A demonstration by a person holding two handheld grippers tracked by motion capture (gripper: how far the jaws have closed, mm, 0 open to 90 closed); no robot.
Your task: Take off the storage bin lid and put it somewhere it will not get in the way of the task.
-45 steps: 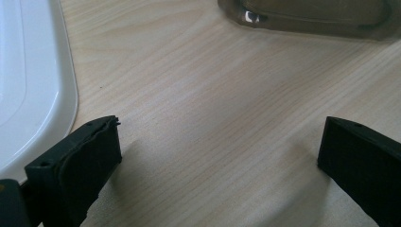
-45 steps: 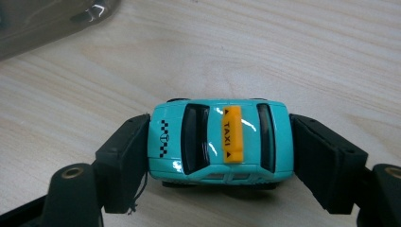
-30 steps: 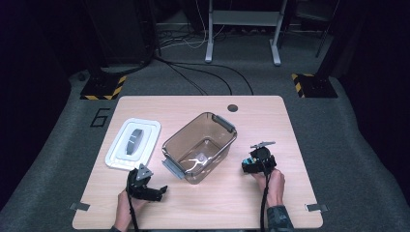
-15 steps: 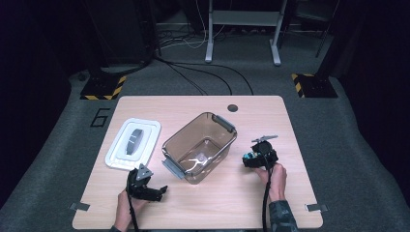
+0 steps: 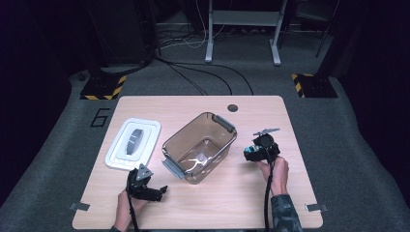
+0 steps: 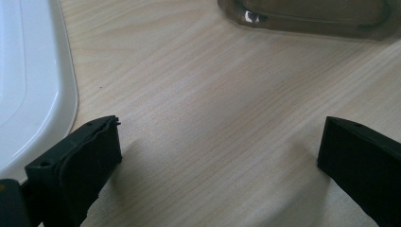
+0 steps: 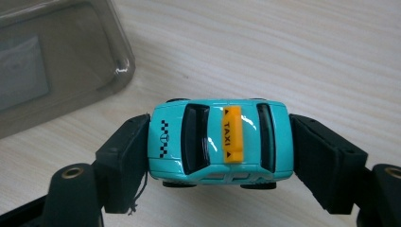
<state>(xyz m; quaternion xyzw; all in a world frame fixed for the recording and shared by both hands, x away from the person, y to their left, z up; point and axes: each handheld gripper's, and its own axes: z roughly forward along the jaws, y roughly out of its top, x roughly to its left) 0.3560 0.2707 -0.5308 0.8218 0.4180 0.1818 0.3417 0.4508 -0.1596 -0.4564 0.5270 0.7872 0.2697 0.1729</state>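
A turquoise toy taxi point(image 7: 220, 142) with a yellow roof sign is clamped nose to tail between the jaws of my right gripper point(image 7: 220, 156), lifted a little off the wooden table point(image 5: 290, 116). From above, that right gripper point(image 5: 256, 151) and the toy taxi point(image 5: 250, 152) hover just right of a clear brownish plastic bin point(image 5: 199, 146). My left gripper point(image 5: 153, 192) rests low near the table's front left, jaws wide apart over bare wood point(image 6: 213, 142) with nothing between them. The bin's corner point(image 6: 307, 16) lies beyond it.
A white lid point(image 5: 133, 143) with a grey handle lies left of the bin; its edge point(image 6: 33, 85) is beside my left jaw. A round cable hole point(image 5: 232, 108) sits at the table's far edge. Dark floor, cables and stand legs surround the table.
My right gripper has risen slightly with the toy taxi held in it. The left gripper has stayed where it was.
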